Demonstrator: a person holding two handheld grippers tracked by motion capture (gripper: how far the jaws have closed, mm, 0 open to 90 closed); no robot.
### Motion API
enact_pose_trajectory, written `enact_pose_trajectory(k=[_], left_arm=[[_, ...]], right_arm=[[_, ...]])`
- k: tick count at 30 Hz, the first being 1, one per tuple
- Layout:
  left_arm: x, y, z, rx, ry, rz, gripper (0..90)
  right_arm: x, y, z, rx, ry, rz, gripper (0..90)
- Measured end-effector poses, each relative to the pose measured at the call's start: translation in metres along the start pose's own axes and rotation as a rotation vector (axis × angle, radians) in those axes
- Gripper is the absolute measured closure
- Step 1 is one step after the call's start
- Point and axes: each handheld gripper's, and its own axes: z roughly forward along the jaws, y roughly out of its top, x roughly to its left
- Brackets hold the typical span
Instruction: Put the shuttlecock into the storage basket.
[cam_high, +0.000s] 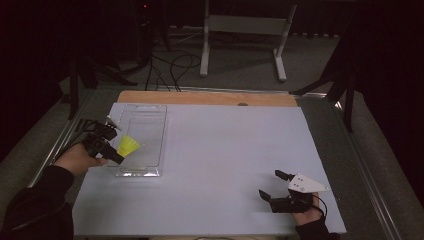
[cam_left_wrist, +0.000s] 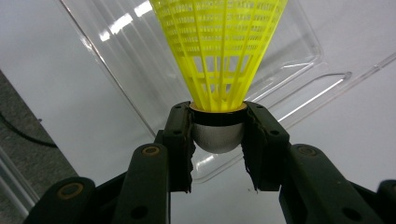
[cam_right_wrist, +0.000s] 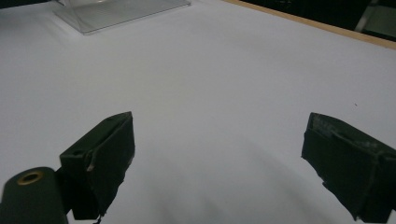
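Your right gripper (cam_high: 274, 186) sits near the table's (cam_high: 225, 165) near right corner, its 2 jaws spread wide over bare white surface. Farther off at the left, your left gripper (cam_high: 117, 156) clamps the yellow shuttlecock (cam_high: 128, 146) by its rounded base, skirt pointing out over the clear plastic tray (cam_high: 142, 112).
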Motion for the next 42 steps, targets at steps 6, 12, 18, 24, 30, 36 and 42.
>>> enact_pose_trajectory(k=[6, 12, 18, 24, 30, 36, 42], left_arm=[[0.0, 0.003, -0.005, 0.001, 0.016, -0.022, 55.7], [-0.003, 0.006, -0.013, -0.025, 0.009, -0.023, 36.4], [-0.007, 0.008, -0.019, -0.046, 0.019, -0.029, 23.4], [-0.007, 0.01, -0.02, -0.073, -0.047, -0.052, 8.6], [-0.016, 0.013, -0.018, -0.125, -0.045, 0.001, 0.0], [-0.025, 0.017, -0.016, -0.171, -0.055, 0.027, 0.0], [-0.032, 0.02, -0.018, -0.213, -0.056, 0.071, 0.0]], right_arm=[[0.0, 0.0, 0.0, 0.001, 0.0, 0.004, 9.8], [0.0, 0.0, 0.0, -0.001, 0.0, 0.004, 9.8], [0.0, 0.0, 0.0, -0.004, 0.0, 0.003, 9.8], [0.0, 0.0, -0.001, -0.004, 0.0, 0.003, 9.8], [0.0, 0.0, -0.001, -0.002, -0.001, 0.002, 9.8], [-0.001, 0.0, -0.001, 0.002, -0.002, 0.004, 9.8], [0.0, -0.001, -0.001, 0.003, -0.003, 0.008, 9.8]])
